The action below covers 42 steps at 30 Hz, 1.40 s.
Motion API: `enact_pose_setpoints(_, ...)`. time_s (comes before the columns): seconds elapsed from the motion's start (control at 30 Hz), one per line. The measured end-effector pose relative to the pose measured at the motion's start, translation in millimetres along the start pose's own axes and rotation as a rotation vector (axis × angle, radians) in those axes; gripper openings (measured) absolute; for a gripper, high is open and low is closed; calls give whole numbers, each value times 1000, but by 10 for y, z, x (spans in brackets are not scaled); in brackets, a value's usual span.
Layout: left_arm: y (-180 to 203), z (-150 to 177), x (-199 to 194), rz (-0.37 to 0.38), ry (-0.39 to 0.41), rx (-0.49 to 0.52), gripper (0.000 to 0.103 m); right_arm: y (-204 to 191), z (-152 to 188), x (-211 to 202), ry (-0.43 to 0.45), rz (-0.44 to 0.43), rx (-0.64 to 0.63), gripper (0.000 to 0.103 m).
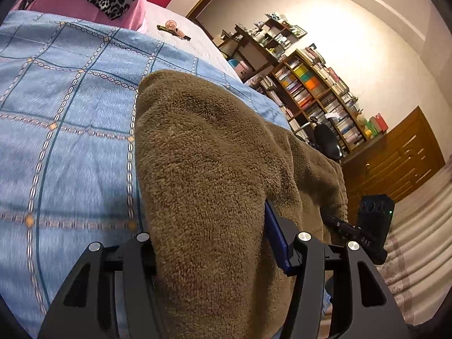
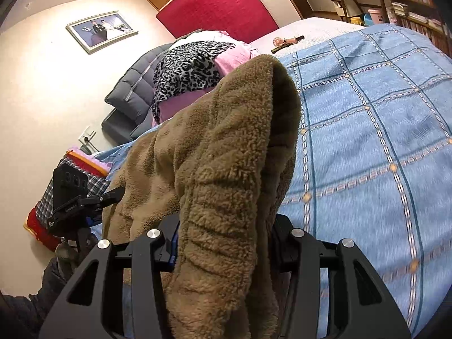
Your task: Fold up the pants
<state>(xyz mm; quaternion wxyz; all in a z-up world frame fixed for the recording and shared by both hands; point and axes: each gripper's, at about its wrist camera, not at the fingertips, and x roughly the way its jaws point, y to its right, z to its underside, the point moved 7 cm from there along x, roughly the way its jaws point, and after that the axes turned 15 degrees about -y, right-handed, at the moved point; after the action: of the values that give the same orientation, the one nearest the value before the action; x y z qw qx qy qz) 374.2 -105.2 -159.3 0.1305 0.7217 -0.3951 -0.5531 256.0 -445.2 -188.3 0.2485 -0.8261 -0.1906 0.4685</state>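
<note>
Both grippers' jaws are clamped on the brown fleece pants [image 1: 209,169]: left gripper [image 1: 217,251] at 6 o'clock, right gripper [image 2: 223,243] likewise, above the blue checked bedspread [image 1: 70,113].

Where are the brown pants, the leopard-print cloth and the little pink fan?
pants [image 1: 203,152]: left wrist view, fuzzy upper fold.
leopard cloth [image 2: 186,67]: right wrist view, its middle.
fan [image 2: 278,41]: right wrist view, round head.
</note>
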Motion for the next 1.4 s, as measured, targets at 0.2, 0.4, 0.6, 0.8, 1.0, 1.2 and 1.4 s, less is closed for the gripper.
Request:
enact_pose_setpoints(0.2, -265, -297, 322, -14, -12, -25, 56, 279, -272, 346, -29, 34, 1, 48)
enact_pose_setpoints(0.4, -537, -423, 621, -31, -20, -59, 56, 545, -366, 631, -72, 61, 12, 48)
enact_pose_setpoints(0.6, -623, -401, 733, -48, -18, -42, 62, 690, -304, 747, -86, 49, 32, 50)
enact_pose_setpoints(0.8, -627, -412, 693, -152, -1, -50, 79, 654, -249, 653, -57, 120, 39, 61)
enact_pose_setpoints(1.0, -351, -321, 489, -426, 57, 61, 79, 488, -166, 364, 26, 265, 1, 62)
enact_pose_setpoints(1.2, -188, -169, 446, -528, 83, 120, 80, 323, -18, 149, 84, 406, -63, 62)
enact_pose_setpoints(1.4, -173, -29, 592, -559, 51, 140, 80, 435, 128, 219, 62, 496, -60, 61)
